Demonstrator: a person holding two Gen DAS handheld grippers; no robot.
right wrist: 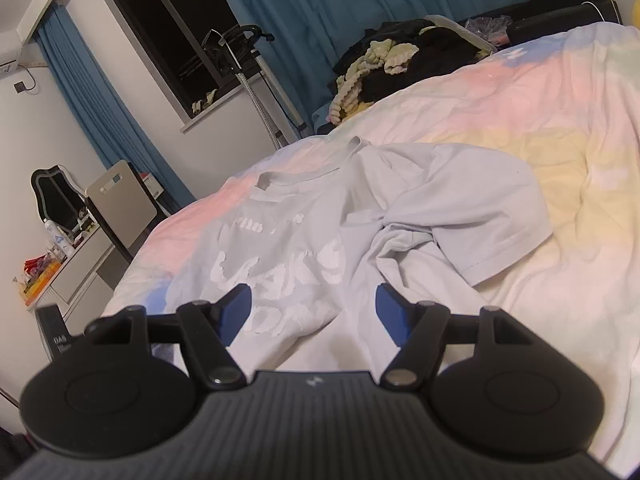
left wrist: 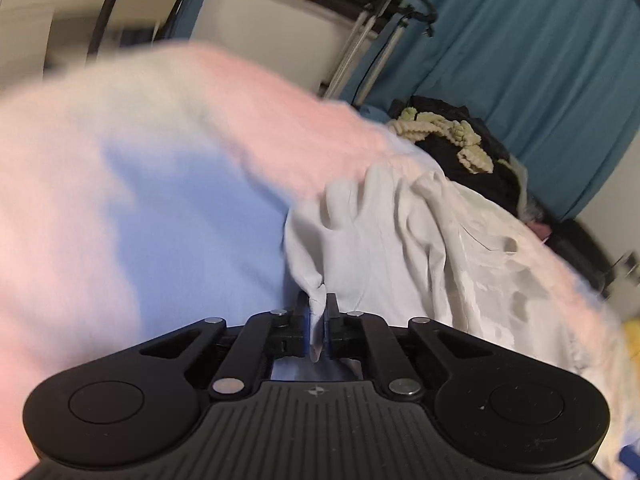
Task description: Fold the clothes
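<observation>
A light grey T-shirt (right wrist: 320,232) with white lettering lies crumpled on a pastel pink, blue and yellow bedspread (right wrist: 520,112), collar toward the far side. My right gripper (right wrist: 314,300) is open, low over the shirt's lower part, touching nothing. My left gripper (left wrist: 318,306) is shut on a pinched fold of the grey T-shirt (left wrist: 400,240), whose cloth bunches and stretches away from the jaws over the bedspread (left wrist: 160,200). The left wrist view is motion-blurred.
A pile of dark clothes with a cream knitted item (right wrist: 384,60) sits at the far end of the bed, also in the left wrist view (left wrist: 452,132). Teal curtains (right wrist: 340,0), a window and a metal stand are behind. A dresser with clutter (right wrist: 60,264) stands to the left.
</observation>
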